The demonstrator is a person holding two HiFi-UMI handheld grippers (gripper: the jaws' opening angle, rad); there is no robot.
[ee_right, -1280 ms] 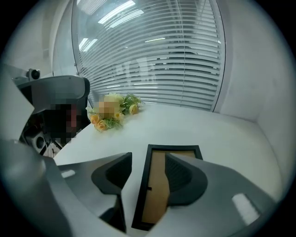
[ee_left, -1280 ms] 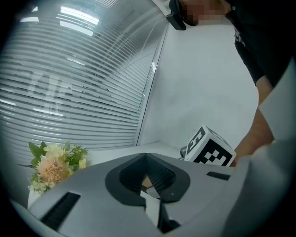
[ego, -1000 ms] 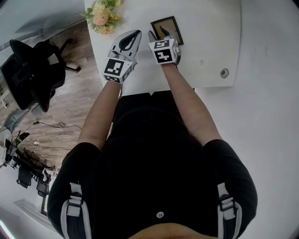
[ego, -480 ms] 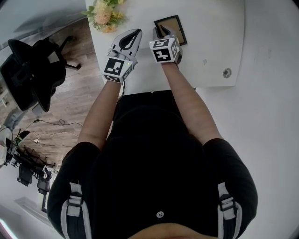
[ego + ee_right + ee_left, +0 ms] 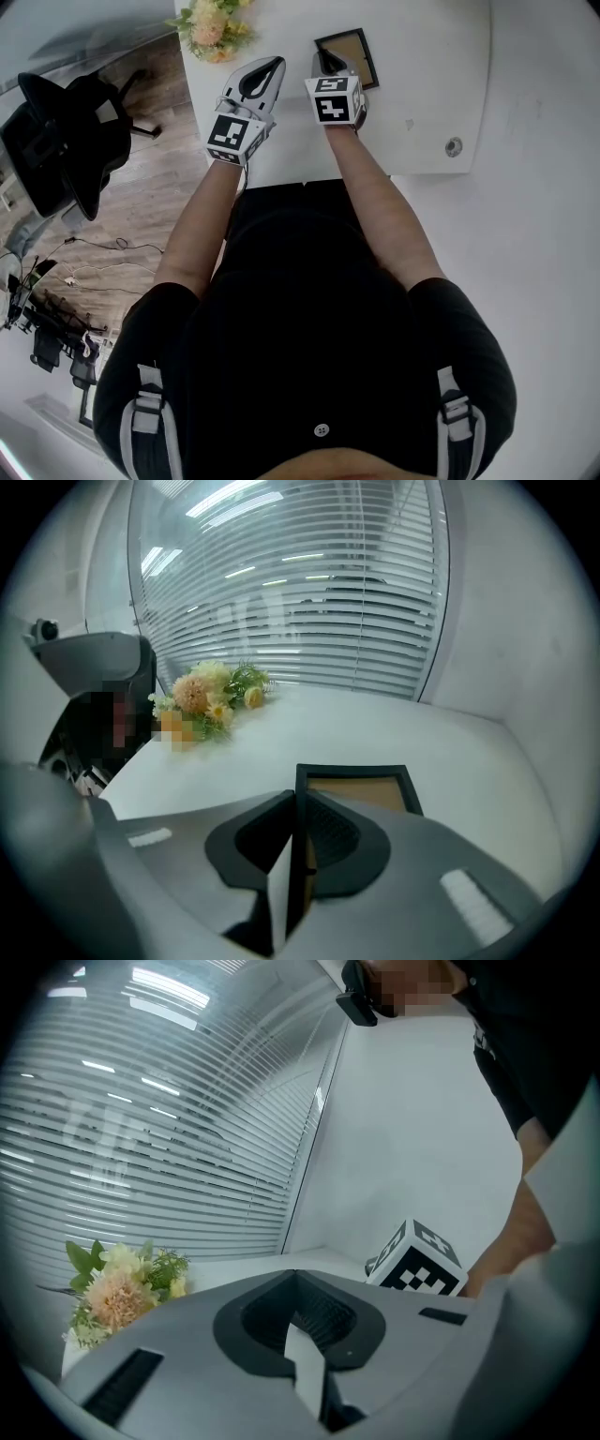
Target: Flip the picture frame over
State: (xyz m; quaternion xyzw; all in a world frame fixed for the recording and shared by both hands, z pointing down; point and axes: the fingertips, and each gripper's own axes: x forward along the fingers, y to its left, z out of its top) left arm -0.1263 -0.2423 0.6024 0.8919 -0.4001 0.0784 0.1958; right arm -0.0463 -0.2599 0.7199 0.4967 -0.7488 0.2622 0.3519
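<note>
Right gripper view, we see the fingers [image 5: 330, 834] of our right gripper [image 5: 294, 797] closing on the left rim of the frame [image 5: 364, 791], lying flat on the white table [image 5: 375, 728], brown panel up, our left gripper [image 5: 292, 1277] alongside, fingers together, empty.

Both bare forearms reach forward side by side from short black sleeves, the left forearm [image 5: 202, 225] angled slightly inward and the right forearm [image 5: 380, 202] running straighter. The grey-and-white plastic left gripper [image 5: 270, 66], with its black-and-white marker cube nearest the wrist, is held close to level, its two jaws pressed together on nothing. The matching right gripper [image 5: 325, 62], just beside it, tips steeply downward, and its jaws are closing with one edge of the black-rimmed picture frame [image 5: 354, 49] standing between the pads.
</note>
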